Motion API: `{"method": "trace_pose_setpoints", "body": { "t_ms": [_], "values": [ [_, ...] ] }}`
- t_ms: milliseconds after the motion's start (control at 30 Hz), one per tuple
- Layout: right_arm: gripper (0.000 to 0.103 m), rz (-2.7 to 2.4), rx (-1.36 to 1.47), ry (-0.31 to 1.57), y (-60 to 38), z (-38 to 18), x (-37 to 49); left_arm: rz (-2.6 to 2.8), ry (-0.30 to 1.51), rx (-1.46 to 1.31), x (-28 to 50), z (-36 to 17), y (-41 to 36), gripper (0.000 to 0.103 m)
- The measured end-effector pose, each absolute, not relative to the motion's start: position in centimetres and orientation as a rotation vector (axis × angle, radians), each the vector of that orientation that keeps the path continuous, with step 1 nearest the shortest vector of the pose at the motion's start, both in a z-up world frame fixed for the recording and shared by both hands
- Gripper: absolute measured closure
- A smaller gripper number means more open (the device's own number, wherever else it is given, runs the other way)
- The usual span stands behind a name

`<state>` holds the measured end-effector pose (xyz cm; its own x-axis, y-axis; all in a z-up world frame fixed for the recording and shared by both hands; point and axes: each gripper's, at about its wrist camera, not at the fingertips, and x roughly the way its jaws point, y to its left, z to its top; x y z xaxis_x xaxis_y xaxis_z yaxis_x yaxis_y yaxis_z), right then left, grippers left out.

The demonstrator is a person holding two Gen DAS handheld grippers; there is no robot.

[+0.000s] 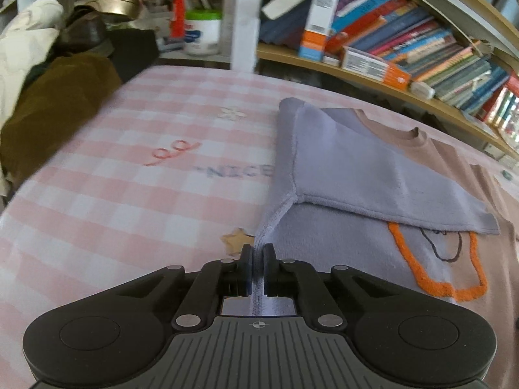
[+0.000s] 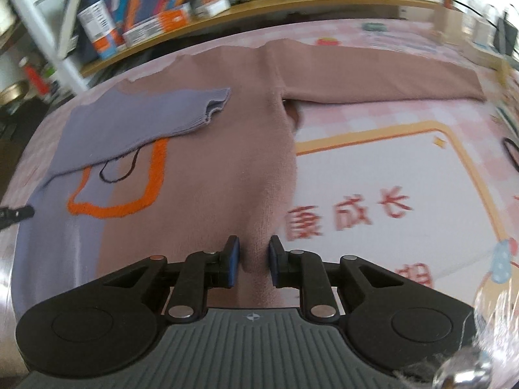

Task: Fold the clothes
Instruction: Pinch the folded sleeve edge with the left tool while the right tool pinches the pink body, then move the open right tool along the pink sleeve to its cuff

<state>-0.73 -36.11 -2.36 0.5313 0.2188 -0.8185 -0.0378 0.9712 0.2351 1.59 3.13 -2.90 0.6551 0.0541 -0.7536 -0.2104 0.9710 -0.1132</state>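
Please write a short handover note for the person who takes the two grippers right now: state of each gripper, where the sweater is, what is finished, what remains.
Left gripper: shut on the lilac side edge of the sweater, near the hem.
Right gripper: jaws around a ridge of the brown side; I cannot tell whether they pinch it.
Sweater: flat on the pink checked bedcover, collar toward the bookshelf.
Done: lilac sleeve folded across the chest.
Left: brown sleeve still stretched out sideways; fold it in, then fold the body.
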Motion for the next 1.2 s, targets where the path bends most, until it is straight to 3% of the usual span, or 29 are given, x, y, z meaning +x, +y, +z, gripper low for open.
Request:
{"method": "trace_pose_setpoints", "body": {
  "t_ms": [167,367,400,500,567,733,933,1200],
  "values": [
    [0.085,0.188,0.178,1.001,-34.1,-2.5,-0.6,0.183,0.838,-0.204,1.5,-2.8,4.9,0.097],
    [0.082,0.155,0.183,0.991,-33.5,-2.4,-0.8,0.181,0.835,-0.198,1.3,-2.8,5.5,0.089],
    [0.08,0.148,0.18,0.986,-33.4,-2.3,-1.0,0.178,0.834,-0.196,1.2,-2.8,5.5,0.089],
    [0.06,0.13,0.167,0.966,-33.2,-1.9,-1.6,0.177,0.826,-0.189,0.9,-2.7,5.5,0.087],
    [0.055,0.12,0.155,0.951,-33.1,-1.6,-2.0,0.179,0.815,-0.185,0.5,-2.6,5.5,0.085],
    [0.044,0.078,0.139,0.929,-33.2,-1.0,-3.2,0.187,0.779,-0.161,-0.5,-2.2,5.3,0.042],
    [0.035,0.015,0.139,0.932,-34.3,-0.8,-5.0,0.192,0.77,-0.126,-2.0,-2.2,4.8,0.022],
    [0.032,-0.059,0.188,0.955,-37.9,-1.2,-5.7,0.244,0.794,-0.127,-3.9,-3.1,4.4,0.019]
  ]
}}
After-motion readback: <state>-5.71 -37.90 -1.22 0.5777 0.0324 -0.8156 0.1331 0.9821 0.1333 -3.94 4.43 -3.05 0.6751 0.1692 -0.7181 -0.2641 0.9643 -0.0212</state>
